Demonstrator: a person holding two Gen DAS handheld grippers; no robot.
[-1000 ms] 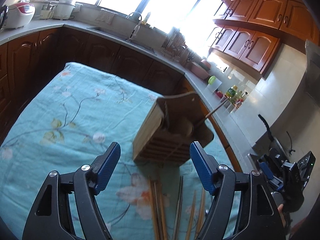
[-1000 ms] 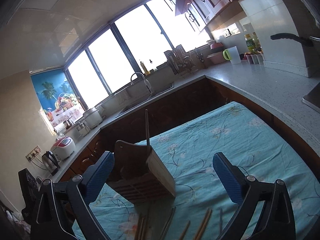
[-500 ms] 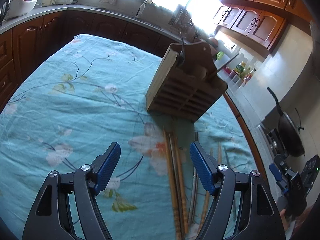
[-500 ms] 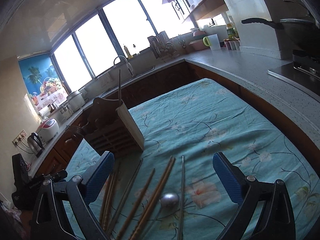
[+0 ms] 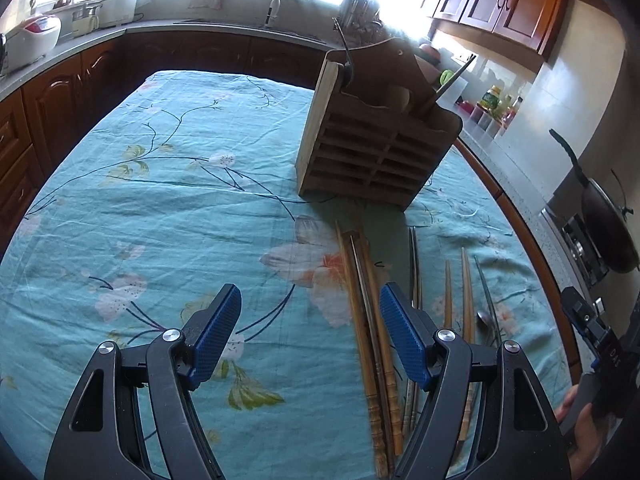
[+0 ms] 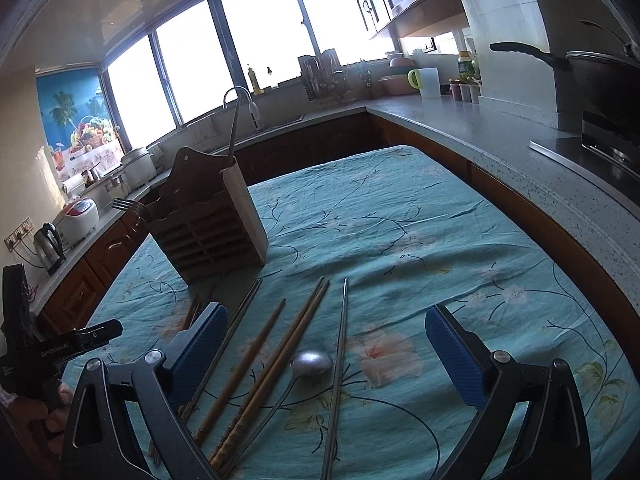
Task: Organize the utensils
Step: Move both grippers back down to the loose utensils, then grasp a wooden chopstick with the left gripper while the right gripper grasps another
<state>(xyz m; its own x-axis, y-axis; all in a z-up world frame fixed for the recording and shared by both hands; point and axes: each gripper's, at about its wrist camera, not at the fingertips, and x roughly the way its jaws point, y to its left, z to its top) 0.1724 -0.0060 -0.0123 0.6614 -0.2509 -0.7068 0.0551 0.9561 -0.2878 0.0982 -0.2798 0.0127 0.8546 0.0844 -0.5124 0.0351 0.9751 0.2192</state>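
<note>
Where chopsticks (image 6: pixel 240 364) lie loose, slatted wooden holder (image 5: pixel 372 148) upright, steel spoon (image 6: pixel 310 362) alongside

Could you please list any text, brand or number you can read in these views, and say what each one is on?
"GenRobot.AI": white lettering on the black body of the left claw, seen in the right wrist view.
"DAS": on the black body of the right claw, seen in the left wrist view.
Labels on the counter bottles are too small to read.
</note>
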